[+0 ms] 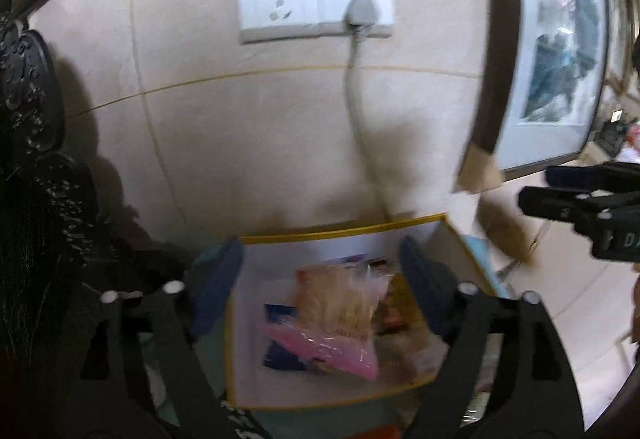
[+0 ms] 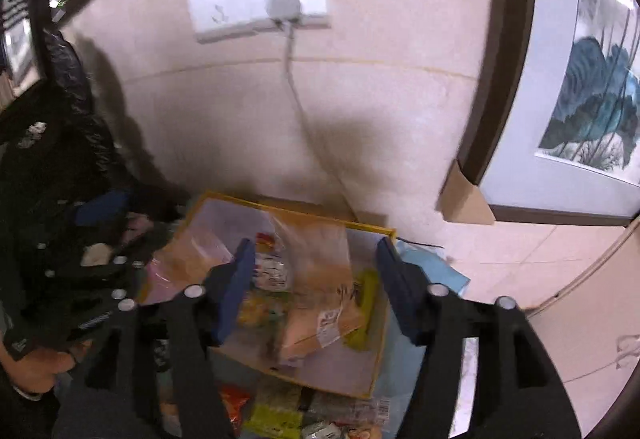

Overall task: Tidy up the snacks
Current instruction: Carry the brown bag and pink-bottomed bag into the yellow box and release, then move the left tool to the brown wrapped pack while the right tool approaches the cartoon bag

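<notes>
We've got both claws spread wide with nothing in them, left claw and right claw, hovering over the yellow-rimmed bin at lower centre. The snack bags inside look light, crinkly and slippery, so we'd pinch a sealed edge.

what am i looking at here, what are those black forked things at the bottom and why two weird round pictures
Each black fork is a hand-held gripper; a person holds one in each hand. A fisheye camera on each looks out along its fingers, so you get two round pictures of one scene. The left gripper and the right gripper are both open and hold nothing. Below them is a yellow-edged box with snack packets in it. Behind it are the wall, a socket with a grey plug, and a framed painting.
</notes>
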`<state>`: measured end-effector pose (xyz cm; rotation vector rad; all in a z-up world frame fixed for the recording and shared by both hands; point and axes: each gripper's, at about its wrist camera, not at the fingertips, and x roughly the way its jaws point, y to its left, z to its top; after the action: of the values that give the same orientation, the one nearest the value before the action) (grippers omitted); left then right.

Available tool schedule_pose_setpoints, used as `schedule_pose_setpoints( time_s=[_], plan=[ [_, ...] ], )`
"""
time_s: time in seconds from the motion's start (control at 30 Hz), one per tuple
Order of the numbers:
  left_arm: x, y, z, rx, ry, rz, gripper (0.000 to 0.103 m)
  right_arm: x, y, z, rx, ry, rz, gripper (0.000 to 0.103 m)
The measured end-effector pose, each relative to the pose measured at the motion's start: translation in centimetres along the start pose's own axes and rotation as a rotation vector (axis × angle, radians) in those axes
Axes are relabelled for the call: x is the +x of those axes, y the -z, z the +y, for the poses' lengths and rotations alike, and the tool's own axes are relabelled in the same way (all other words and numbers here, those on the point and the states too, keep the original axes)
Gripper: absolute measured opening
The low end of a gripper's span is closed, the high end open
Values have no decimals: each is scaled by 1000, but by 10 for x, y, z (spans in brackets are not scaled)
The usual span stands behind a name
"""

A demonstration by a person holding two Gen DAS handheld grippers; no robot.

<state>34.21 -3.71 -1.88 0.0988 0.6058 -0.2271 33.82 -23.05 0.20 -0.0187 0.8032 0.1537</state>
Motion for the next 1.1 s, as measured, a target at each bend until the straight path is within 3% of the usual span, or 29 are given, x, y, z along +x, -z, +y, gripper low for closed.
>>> schedule_pose_setpoints(
  time_s=[0.23,0.47,0.63,0.83,0.97,1.1],
  plan=[
    [0,34,23,-47,-18,52,86,11,35,-4,-31,-9,46,64],
    [-33,84,20,-64,-21,83,92,1,88,0,-22,-60,119,65],
    [-41,161,13,-109,1,209,93,10,173,11,21,-114,272,65],
    [-37,240,5,-84,-16,355,93,27,261,28,17,-96,418,65],
    [-34,264,2,-49,-36,399,93,33,278,32,32,-81,453,65],
    [-30,267,3,-38,-42,401,93,37,281,34,12,-59,463,65]
  ],
)
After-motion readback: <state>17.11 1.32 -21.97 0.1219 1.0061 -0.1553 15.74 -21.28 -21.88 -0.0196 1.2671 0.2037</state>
